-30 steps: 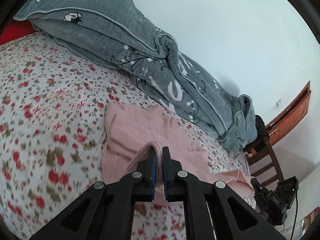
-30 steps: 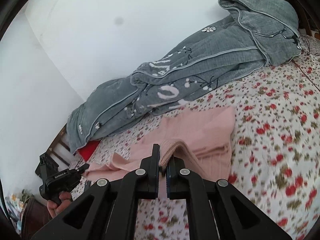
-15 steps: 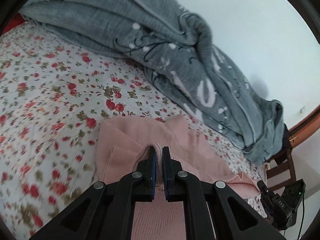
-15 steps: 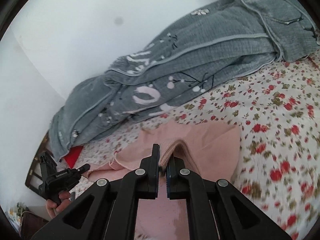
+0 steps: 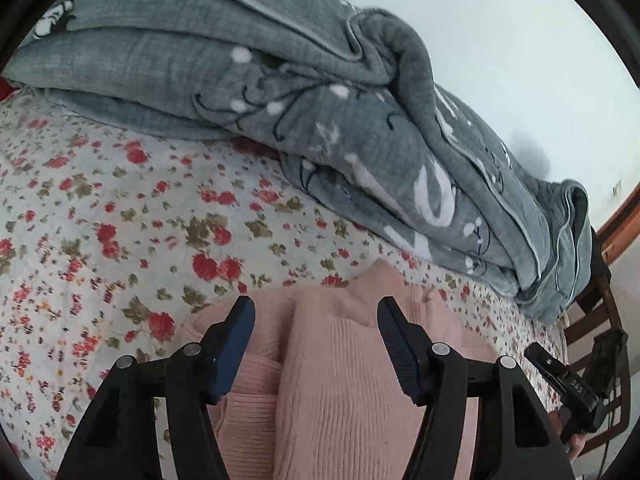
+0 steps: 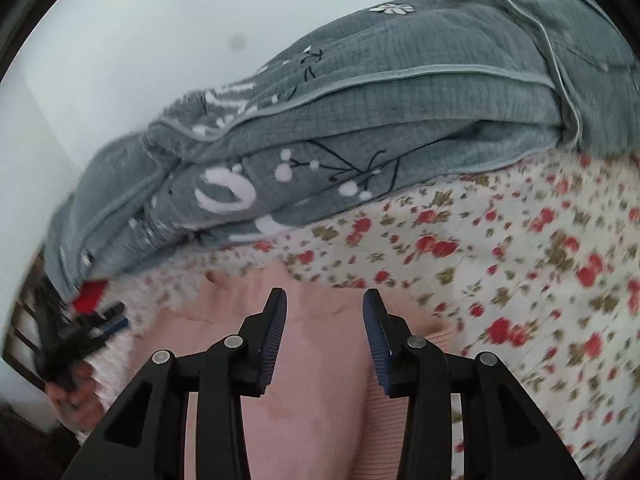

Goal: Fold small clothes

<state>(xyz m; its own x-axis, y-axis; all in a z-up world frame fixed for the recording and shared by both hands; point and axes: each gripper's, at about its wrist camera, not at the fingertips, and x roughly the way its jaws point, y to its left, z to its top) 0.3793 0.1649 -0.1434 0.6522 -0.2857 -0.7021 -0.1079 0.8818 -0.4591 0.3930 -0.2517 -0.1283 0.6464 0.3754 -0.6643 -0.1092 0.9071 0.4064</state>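
Observation:
A pink ribbed knit garment (image 5: 332, 368) lies folded over on the flowered bedsheet (image 5: 120, 248). My left gripper (image 5: 316, 308) hovers over its far edge, jaws opening, and the pads stand clear of the cloth on both sides. In the right wrist view the same pink garment (image 6: 316, 392) lies flat under my right gripper (image 6: 325, 300), whose jaws are opening too, with the cloth below them and not pinched. The other gripper (image 5: 576, 388) shows at the right edge of the left wrist view, and a hand with a gripper (image 6: 76, 344) shows at the lower left of the right wrist view.
A thick grey quilt (image 5: 320, 112) with white markings is bunched along the wall at the far side of the bed, and again as the grey quilt (image 6: 360, 140). A wooden chair (image 5: 600, 320) stands past the bed's end. A red item (image 6: 90, 294) peeks from under the quilt.
Both grippers moved forward and down with the pink cloth's edge pinched, laying it over the garment. Both then opened and let the cloth go.

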